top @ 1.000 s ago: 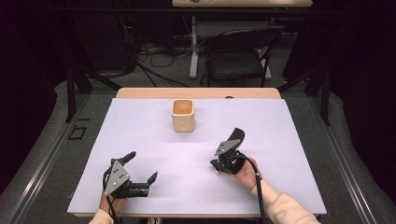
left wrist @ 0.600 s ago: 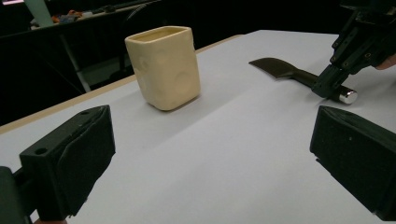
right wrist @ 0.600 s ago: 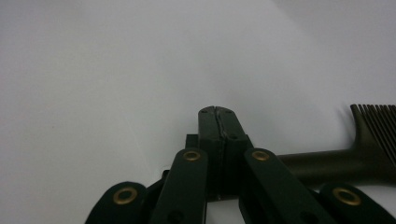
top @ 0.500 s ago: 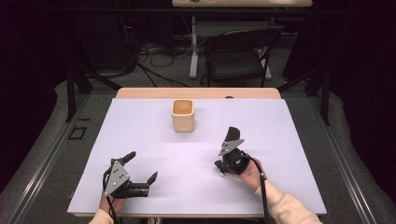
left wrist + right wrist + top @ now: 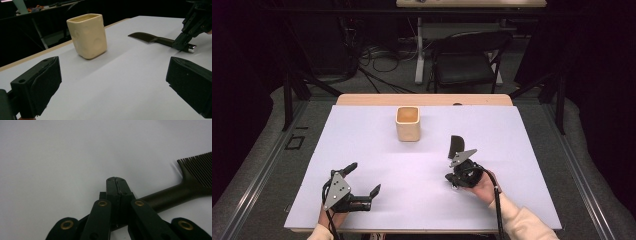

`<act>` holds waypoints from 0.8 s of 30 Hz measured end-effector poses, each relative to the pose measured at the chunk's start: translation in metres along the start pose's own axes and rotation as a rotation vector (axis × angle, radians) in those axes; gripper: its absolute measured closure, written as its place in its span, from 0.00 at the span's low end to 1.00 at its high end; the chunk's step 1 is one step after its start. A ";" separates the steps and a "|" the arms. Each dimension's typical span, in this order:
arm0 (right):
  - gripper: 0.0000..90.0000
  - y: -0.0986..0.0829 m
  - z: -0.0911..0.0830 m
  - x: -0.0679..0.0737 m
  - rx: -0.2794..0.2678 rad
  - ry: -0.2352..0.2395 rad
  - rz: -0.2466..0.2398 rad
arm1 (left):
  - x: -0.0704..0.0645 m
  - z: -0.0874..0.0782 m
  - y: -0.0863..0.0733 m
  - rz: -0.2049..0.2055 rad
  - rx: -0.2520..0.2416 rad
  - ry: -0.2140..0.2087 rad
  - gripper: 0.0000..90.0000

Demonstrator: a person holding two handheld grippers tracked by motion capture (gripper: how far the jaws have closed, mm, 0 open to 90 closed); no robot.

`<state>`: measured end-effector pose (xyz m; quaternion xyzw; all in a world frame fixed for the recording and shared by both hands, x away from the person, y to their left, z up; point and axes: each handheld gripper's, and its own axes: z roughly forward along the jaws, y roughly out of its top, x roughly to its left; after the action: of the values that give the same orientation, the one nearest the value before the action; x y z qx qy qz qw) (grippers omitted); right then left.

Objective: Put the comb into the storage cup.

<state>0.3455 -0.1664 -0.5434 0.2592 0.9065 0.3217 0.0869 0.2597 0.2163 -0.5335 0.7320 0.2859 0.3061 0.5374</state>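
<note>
Over the last second my right hand-held gripper [image 5: 455,161] had swung the comb [image 5: 190,178] to point its toothed end up the bench [image 5: 362,130], its jaws closed on the handle, comb low over the surface (contact unclear). I judged it headed for the cup [image 5: 407,123], which looked empty. My left hand-held gripper [image 5: 362,178] rested wide open, holding nothing.
</note>
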 end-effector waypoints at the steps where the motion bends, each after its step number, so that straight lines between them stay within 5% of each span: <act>1: 1.00 -0.001 -0.002 -0.001 0.000 -0.003 0.002 | 0.000 0.000 0.000 -0.002 0.000 -0.001 0.00; 24: 1.00 -0.012 -0.013 -0.005 0.026 -0.009 0.016 | 0.000 0.000 0.000 -0.001 0.001 -0.001 0.00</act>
<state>0.3404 -0.1842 -0.5406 0.2689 0.9081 0.3094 0.0852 0.2597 0.2161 -0.5336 0.7322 0.2861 0.3056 0.5373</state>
